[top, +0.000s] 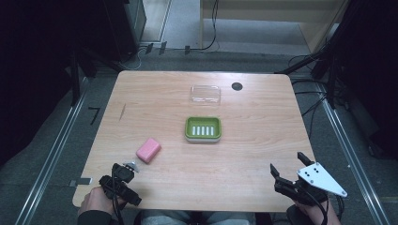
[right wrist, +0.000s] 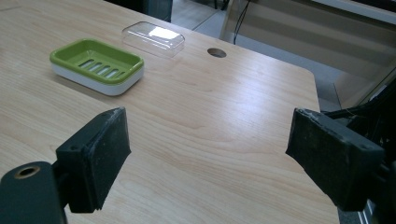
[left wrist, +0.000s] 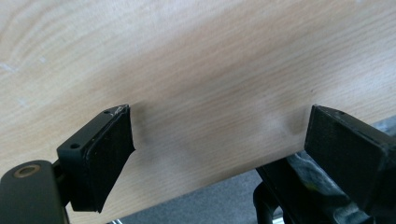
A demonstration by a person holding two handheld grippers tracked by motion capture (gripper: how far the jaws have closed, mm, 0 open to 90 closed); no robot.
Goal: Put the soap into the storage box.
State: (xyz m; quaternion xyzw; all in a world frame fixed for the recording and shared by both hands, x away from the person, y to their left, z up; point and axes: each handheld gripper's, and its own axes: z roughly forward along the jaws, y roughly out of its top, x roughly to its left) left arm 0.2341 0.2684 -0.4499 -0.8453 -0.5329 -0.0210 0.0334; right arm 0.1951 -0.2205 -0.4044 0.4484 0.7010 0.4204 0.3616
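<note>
- Pink rectangular soap bar [top: 149, 150] is the thing nearest the left gripper [top: 123, 167], lying flat on the pale wooden table [top: 253, 154] at near left, just beyond that gripper's tips and apart from them.
- Left gripper stands with its jaws wide apart and nothing between them; its own view looks down on bare wood at the table's near edge.
- Right gripper [top: 287, 164] waits at the near right corner, jaws likewise spread and empty, well apart from everything.
- Farther out, the green slotted soap dish on a white base [top: 202, 129] sits at the table's middle, and the clear plastic lid [top: 205, 94] lies beyond it, near the far edge.
- As I judge it, the work is at its start: the approach to the soap, with nothing grasped.
- Next move likely calls for carrying the left gripper forward and right, lowering its jaws astride the bar's narrower sides, then closing squarely so the smooth soap does not slip.
</note>
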